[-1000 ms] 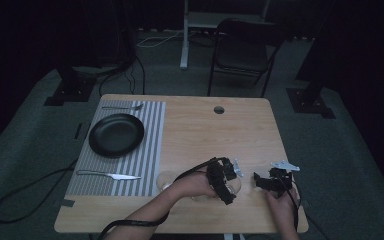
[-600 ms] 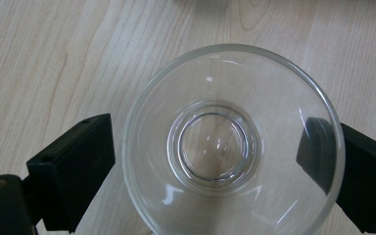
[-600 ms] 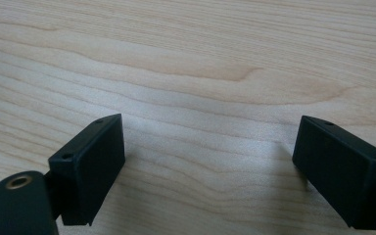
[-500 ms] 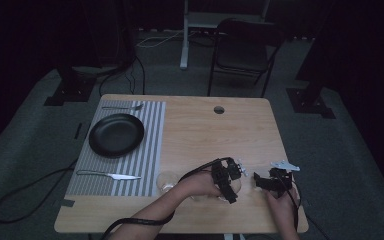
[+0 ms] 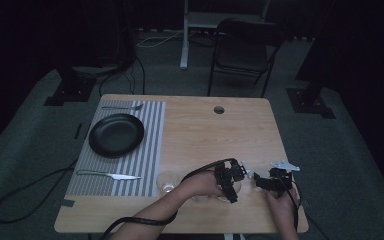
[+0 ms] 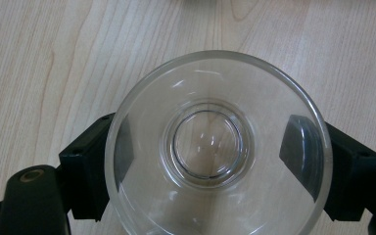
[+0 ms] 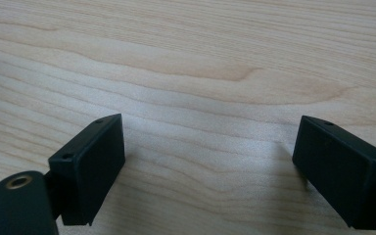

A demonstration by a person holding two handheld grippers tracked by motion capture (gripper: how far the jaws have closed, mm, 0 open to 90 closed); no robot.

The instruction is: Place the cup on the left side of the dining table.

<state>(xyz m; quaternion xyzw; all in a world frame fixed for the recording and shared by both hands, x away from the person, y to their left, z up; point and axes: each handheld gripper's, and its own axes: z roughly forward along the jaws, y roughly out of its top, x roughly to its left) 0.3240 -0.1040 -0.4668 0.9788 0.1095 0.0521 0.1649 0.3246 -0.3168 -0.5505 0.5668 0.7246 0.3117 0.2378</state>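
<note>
Clear glass filled the space between the left gripper's [image 6: 218,166] jaws: a small glass bowl [image 6: 219,147] stood upright on the pale wood, looked down into from above, with a black pad pressed against its wall on either side, so that gripper was closed around it. The step in hand looked like the grasp itself, made but with the bowl apparently not yet raised. The next move would call for a straight, level lift, since smooth glass held by two flat pads could slip or tip, followed by a carry toward the setting at the far left. In the high view, the left forearm reached in from the bottom edge and angled rightward, its hand low at the table's near edge. Just beside it, the right gripper [image 5: 272,181] hovered low over bare wood, jaws spread wide and holding nothing. A second clear glass [image 5: 166,182] sat near the left hand. Farther off lay the striped mat [image 5: 152,150] with a knife [image 5: 109,175], a black plate [image 5: 116,135] and a fork [image 5: 122,106].
</note>
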